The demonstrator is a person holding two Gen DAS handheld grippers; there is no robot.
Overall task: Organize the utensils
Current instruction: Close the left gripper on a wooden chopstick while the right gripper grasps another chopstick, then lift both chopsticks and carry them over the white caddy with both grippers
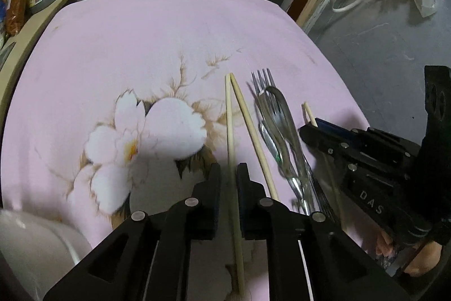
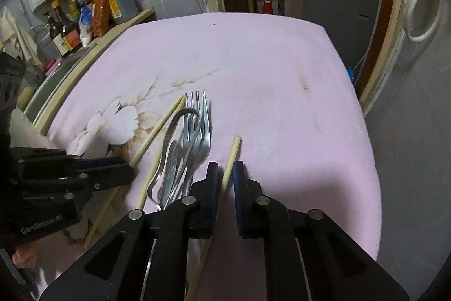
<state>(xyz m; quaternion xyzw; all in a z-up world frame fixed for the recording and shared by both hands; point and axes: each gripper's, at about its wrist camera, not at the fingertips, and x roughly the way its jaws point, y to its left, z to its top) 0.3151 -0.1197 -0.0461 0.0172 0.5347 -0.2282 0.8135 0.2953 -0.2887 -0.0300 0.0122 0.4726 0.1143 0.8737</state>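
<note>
My left gripper [image 1: 229, 174] is matte black plastic: two angular fingers on hinged linkage arms, each pivot capped with a round silver screw, dark blue pads lining the inner faces. My right gripper [image 2: 225, 174] is built the same (its side reads "DAS" in grey letters; the left one's side reads "GenRobot.AI").

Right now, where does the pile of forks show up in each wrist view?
Left wrist: the forks lie right of centre, between two chopsticks and the right gripper.
Right wrist: the forks lie left of centre, just left of that gripper.
Shared landmark: the white flower on the cloth.
</note>
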